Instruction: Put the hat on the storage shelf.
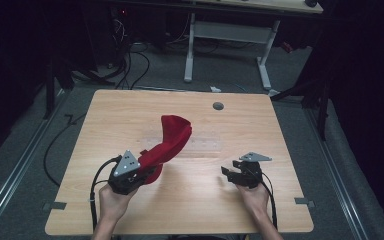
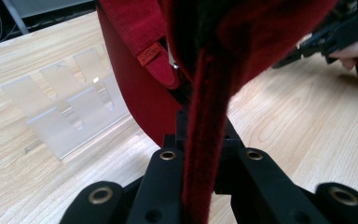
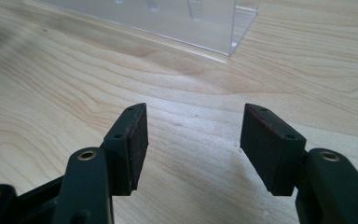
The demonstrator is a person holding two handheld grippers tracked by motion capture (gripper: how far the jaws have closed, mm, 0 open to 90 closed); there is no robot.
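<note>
Biggest worry here is that soft red felt cap (image 1: 172, 140) slipping or swinging. The left hand-held gripper (image 1: 139, 172) is clamped down on just a narrow strip of it, looks like the edge of the brim or a fold of fabric, and in the left gripper view that strip (image 2: 204, 154) runs straight up between the closed jaws with the bulk of the cap flopping above and ahead. All that weight hangs off one pinch, so a quick tilt of the hand could let the fabric slide out, or the loose end could drag across the light wooden bench (image 1: 260, 130).

Second thing: there's a clear plastic stand (image 2: 63, 114) sitting on the bench just past the cap. It's nearly see-through from the high view, so it'd be easy to sweep the cap into it and knock it over. I'd guess the cap is meant to go on or near it, but can't tell for sure.

The right hand-held gripper (image 1: 232, 172) is open with nothing between its pads (image 3: 135, 140), hovering low over bare wood, well apart from the cap, off to its right side. If it comes in to help, it could grab too little fabric and tug the cap out of the left one's hold.

Cap itself is lifted off the bench, arching up and away from the left hand-held gripper toward the middle.
</note>
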